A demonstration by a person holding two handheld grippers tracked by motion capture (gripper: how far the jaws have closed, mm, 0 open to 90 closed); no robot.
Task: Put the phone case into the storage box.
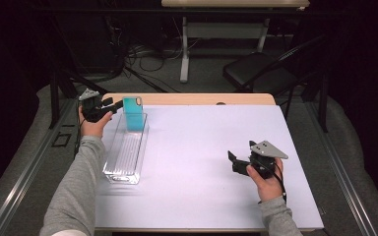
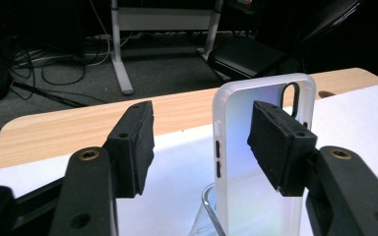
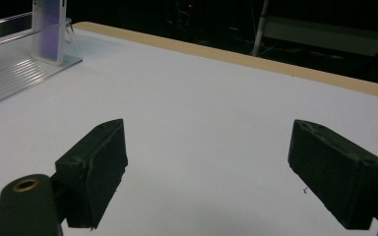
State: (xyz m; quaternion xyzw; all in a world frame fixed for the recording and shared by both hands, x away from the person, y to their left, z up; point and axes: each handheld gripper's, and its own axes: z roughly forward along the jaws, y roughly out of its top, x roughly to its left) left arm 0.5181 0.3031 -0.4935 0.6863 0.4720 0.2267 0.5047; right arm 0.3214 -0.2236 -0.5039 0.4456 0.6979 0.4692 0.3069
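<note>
High view: phone case (image 1: 133, 113) upright in clear tray (image 1: 123, 169); both claws spread.

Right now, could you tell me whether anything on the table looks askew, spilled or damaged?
Nothing stands out. The phone case stands upright at the far end of the clear tray, the left gripper is open around it, and nothing looks spilled or broken.
</note>
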